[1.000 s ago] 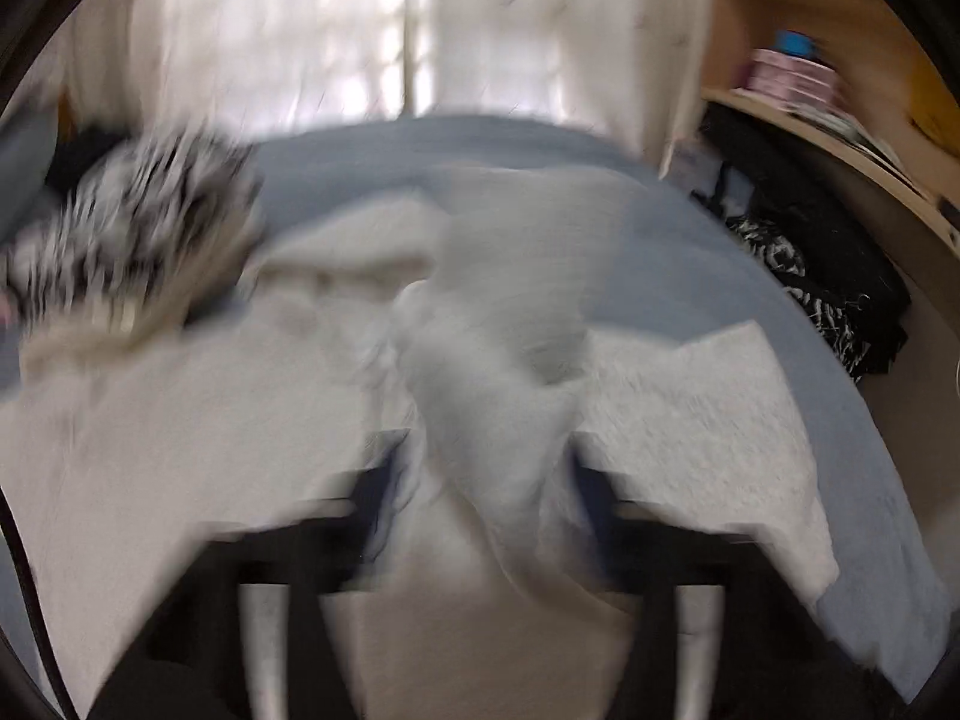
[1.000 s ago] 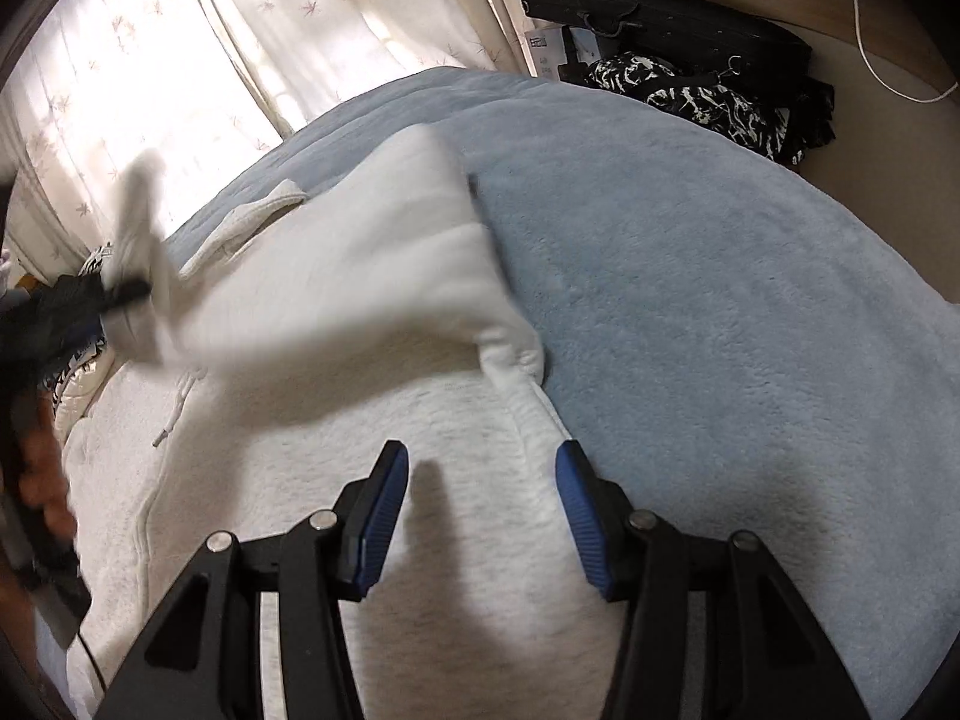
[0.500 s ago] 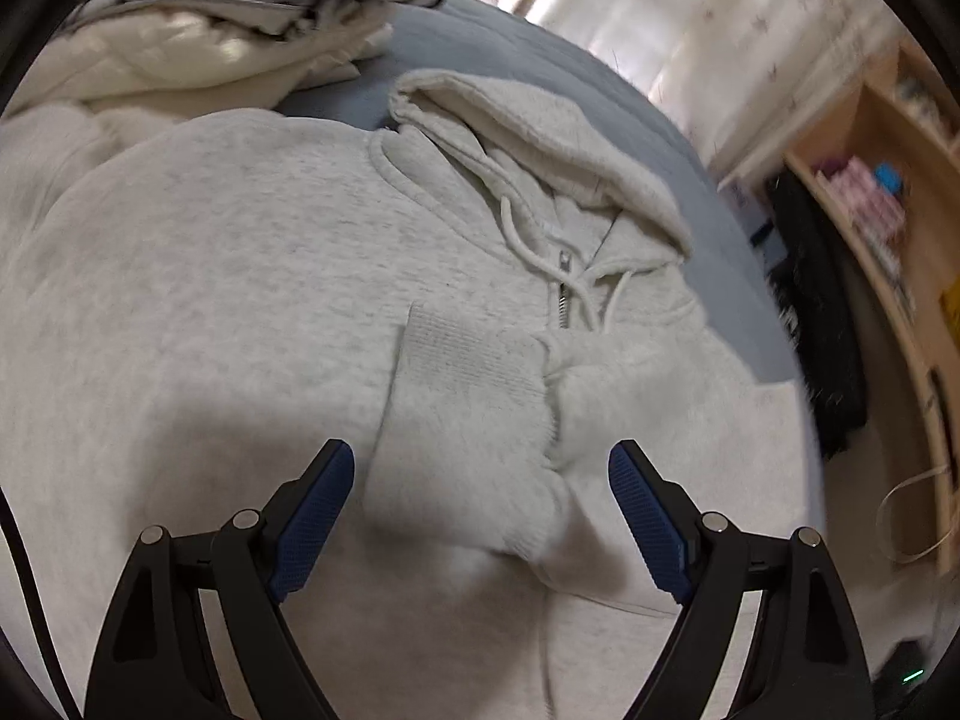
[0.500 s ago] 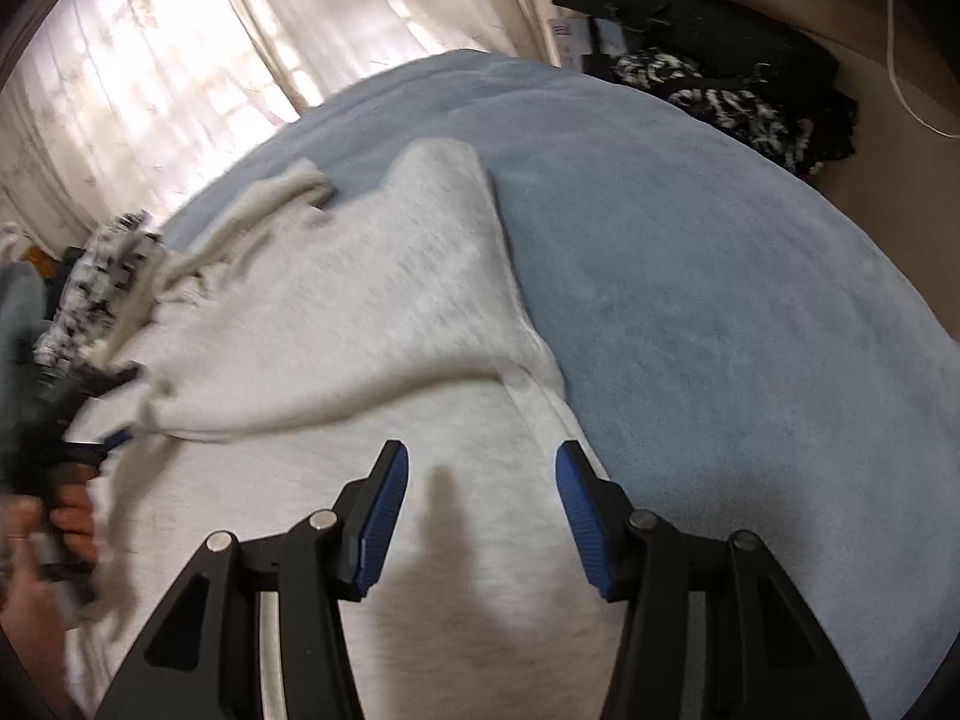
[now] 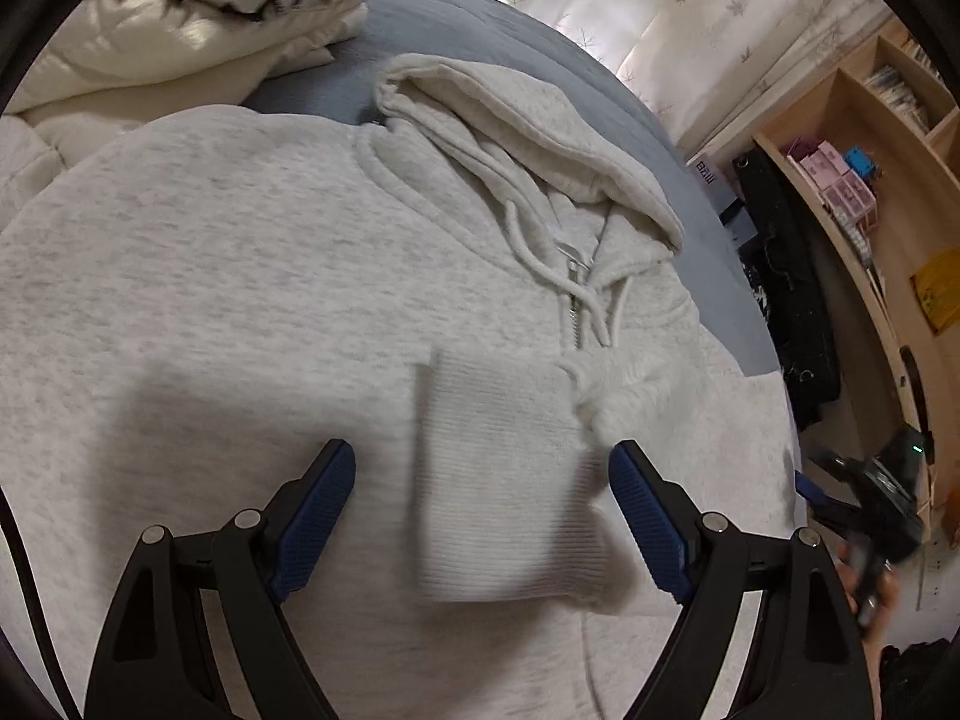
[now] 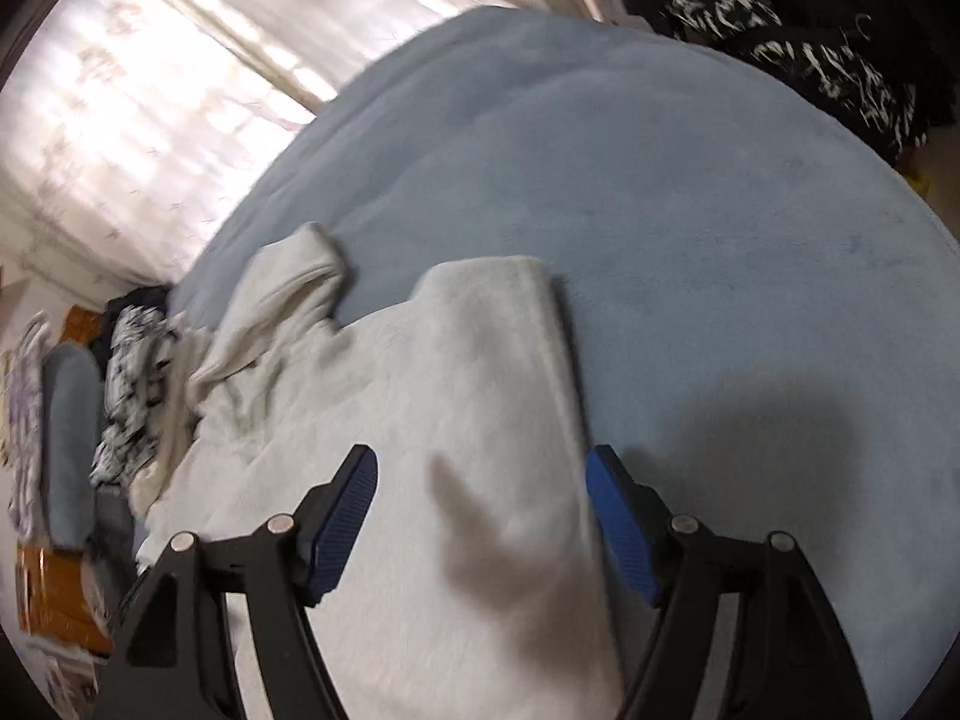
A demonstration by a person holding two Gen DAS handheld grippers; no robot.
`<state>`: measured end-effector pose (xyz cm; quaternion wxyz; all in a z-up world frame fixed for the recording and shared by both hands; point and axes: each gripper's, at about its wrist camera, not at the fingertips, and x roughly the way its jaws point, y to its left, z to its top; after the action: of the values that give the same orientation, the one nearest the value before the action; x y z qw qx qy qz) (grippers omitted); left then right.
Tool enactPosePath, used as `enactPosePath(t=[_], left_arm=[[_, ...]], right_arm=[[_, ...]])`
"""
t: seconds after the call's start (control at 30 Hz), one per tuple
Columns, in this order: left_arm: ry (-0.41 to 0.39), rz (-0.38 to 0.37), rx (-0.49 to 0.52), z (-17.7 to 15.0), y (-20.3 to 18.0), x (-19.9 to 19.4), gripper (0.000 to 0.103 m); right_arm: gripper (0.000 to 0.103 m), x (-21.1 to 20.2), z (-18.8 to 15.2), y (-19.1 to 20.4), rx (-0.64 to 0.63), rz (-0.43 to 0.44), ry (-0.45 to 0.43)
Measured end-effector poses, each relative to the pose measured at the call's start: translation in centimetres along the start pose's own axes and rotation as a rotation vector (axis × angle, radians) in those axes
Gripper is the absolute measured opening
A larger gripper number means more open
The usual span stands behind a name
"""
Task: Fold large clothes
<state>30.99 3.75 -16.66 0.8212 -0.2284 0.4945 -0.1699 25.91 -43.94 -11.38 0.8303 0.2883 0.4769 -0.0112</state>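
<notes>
A light grey zip hoodie (image 5: 252, 276) lies front up on a blue bed cover, its hood (image 5: 516, 114) toward the window. One sleeve is folded across the chest, and its ribbed cuff (image 5: 498, 480) lies between the fingers of my left gripper (image 5: 480, 510), which is open and empty above it. In the right wrist view the hoodie (image 6: 456, 408) shows with a straight folded right edge. My right gripper (image 6: 483, 519) is open and empty above that side. The right gripper also shows at the right edge of the left wrist view (image 5: 870, 498).
A pile of cream and black-and-white clothes (image 5: 180, 18) lies beyond the hoodie's shoulder. Bare blue bed cover (image 6: 690, 192) spreads right of the hoodie. Black and patterned garments (image 6: 810, 66) hang by a wooden shelf unit (image 5: 882, 180). Curtains (image 6: 150, 96) cover the window.
My left gripper carried the sleeve across the chest, let it go and opened wide. My right gripper opened wider and shifted toward the hoodie's right edge.
</notes>
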Motion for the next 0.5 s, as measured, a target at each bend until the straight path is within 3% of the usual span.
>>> enactPosePath(t=[0.13, 0.33, 0.37, 0.43, 0.47, 0.5], left_arm=[[0.008, -0.016, 0.001, 0.1, 0.6, 0.6, 0.085], [0.007, 0.080, 0.094, 0.3, -2.1, 2.1, 0.083], [0.012, 0.079, 0.101, 0.4, -2.5, 2.3, 0.079], [0.032, 0.055, 0.111, 0.7, -3.3, 2.7, 0.043], [0.043, 0.053, 0.117, 0.9, -3.7, 2.7, 0.042], [0.034, 0.073, 0.129, 1.1, -4.1, 2.5, 0.034]], right_arm=[[0.072, 2.1, 0.4, -0.6, 0.026, 0.041, 0.017], [0.073, 3.5, 0.7, -1.0, 0.046, 0.057, 0.024], [0.073, 3.7, 0.7, -1.0, 0.045, 0.057, 0.028], [0.073, 4.2, 0.8, -0.9, 0.044, 0.053, 0.037], [0.072, 4.4, 0.8, -0.9, 0.042, 0.047, 0.045], [0.071, 4.7, 0.8, -0.9, 0.039, 0.039, 0.051]])
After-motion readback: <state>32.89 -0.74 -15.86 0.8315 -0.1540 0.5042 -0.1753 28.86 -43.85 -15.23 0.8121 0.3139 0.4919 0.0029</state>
